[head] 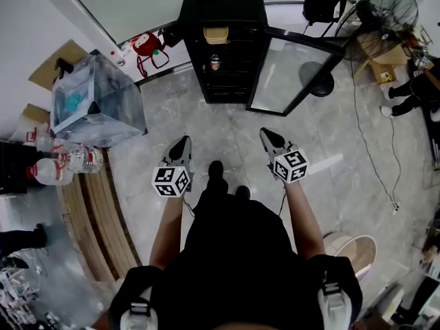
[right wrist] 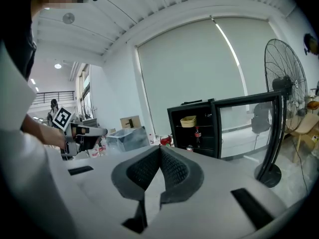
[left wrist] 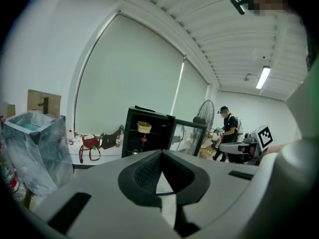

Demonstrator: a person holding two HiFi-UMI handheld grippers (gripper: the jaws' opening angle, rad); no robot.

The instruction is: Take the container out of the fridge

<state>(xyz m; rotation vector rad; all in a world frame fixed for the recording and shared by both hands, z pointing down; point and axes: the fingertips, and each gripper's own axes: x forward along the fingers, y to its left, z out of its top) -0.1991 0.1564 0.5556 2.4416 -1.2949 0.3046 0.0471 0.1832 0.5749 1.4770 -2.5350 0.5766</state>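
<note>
A tan container rests on the top shelf of a black fridge whose glass door hangs open to the right. A small bottle stands on the shelf below it. Both grippers are held out over the floor well short of the fridge. My left gripper and right gripper are shut, holding nothing. In the left gripper view the container shows above the shut left gripper. In the right gripper view the container lies beyond the right gripper.
A plastic-wrapped box and water bottles sit at the left by a curved wooden bench. A red bag lies left of the fridge. A standing fan, a cable and a person are at the right.
</note>
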